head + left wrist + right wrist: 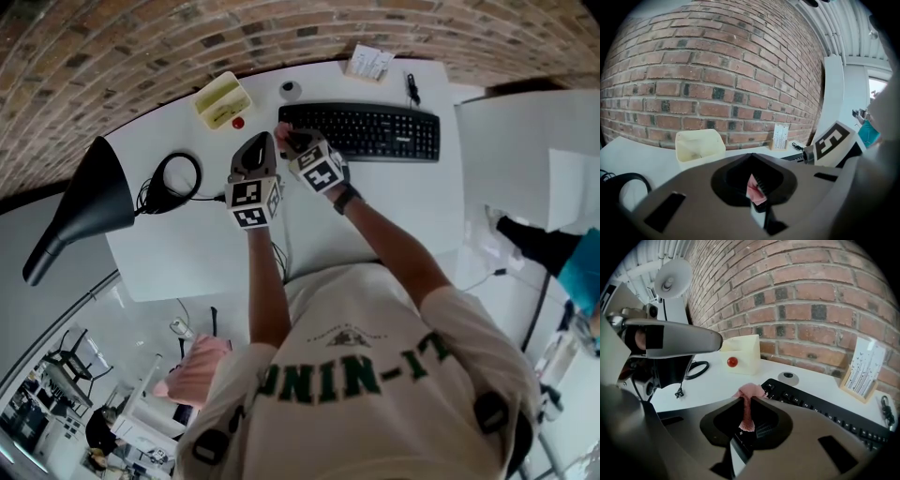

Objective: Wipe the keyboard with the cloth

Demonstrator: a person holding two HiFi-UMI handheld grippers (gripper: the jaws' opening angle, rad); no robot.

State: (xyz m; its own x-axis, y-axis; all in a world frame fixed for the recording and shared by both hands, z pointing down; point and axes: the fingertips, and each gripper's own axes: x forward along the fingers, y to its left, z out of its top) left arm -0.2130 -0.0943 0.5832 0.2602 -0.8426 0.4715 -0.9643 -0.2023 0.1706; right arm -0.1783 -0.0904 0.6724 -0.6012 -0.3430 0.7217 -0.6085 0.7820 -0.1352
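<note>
- both tools are busy: the left gripper [752,157] has its jaws pressed together on a pink scrap of the cloth [749,391]. the right gripper [747,400] is pinched tight on that same cloth, with a small bunch poking out past its tips.
- the cloth sits between the two tools, right at the left end of the keyboard [361,131]. the keyboard lies along the far side of the white table [187,262]. whether the cloth is touching the keys, i can't tell.
- first worry: two tools share one small cloth. if they pull apart, it slips out of one grip or gets stretched taut above the keys and wipes nothing.
- second worry: only a little cloth shows beyond the tips. press too low and hard plastic rubs the keys instead of fabric.
- third worry: a firm sideways stroke could shove the keyboard along the smooth top, or back toward the card stand [370,64] behind it.
- fourth worry: the cream bin [222,98] and the red ball [238,122] just beside it are near the left tool. a wide swing could set the ball rolling.
- the count: one keyboard, one cloth, two grippers, one bin, one ball, one card stand, one coil of black cable [173,178].
</note>
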